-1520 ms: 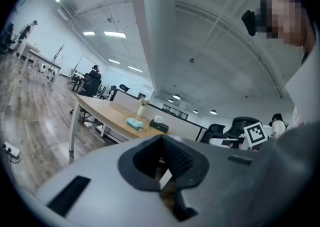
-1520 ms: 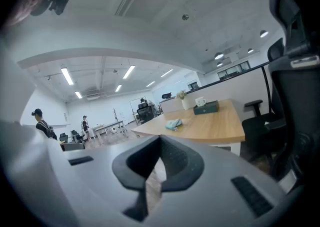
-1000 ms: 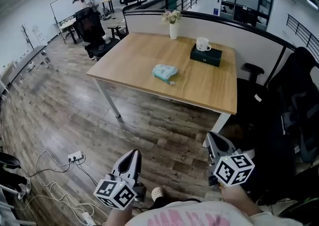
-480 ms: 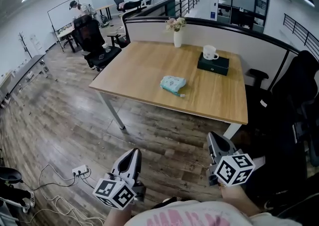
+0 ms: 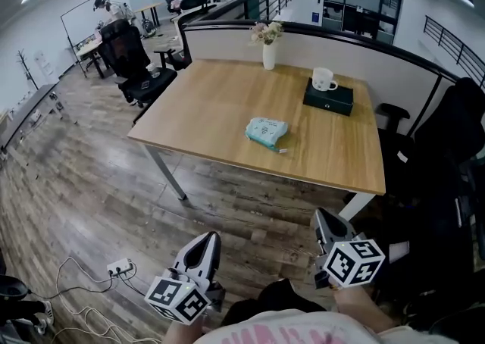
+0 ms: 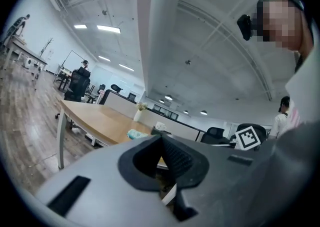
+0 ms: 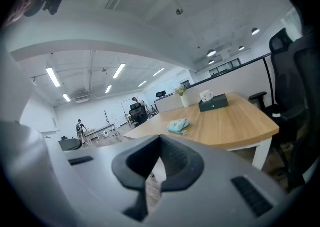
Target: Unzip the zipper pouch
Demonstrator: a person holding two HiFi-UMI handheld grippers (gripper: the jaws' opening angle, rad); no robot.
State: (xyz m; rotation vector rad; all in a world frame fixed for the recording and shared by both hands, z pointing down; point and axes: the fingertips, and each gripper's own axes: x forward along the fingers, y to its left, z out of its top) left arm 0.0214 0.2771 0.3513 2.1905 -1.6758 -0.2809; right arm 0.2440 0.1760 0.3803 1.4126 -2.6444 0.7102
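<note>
While both tools hang short of the desk, the pale teal, soft fabric zipper pouch [image 5: 267, 131] lies near the middle of the smooth light wooden table [image 5: 204, 107], well apart from either. The grey left gripper [image 5: 208, 239] and the grey right gripper [image 5: 324, 219] both have their ribbed black jaws pressed together with nothing between them. I'd worry first about that: they must part before they can take anything. The pouch looks limp, rumpled and light, so on that slick wood a tug at its small pull, which seems to sit at the near end, could drag the whole thing along unless the other gripper pins the cloth. A pinch could also catch only loose fabric. Behind it stand a black box [image 5: 328, 98] and a glossy white mug [image 5: 323, 78].
</note>
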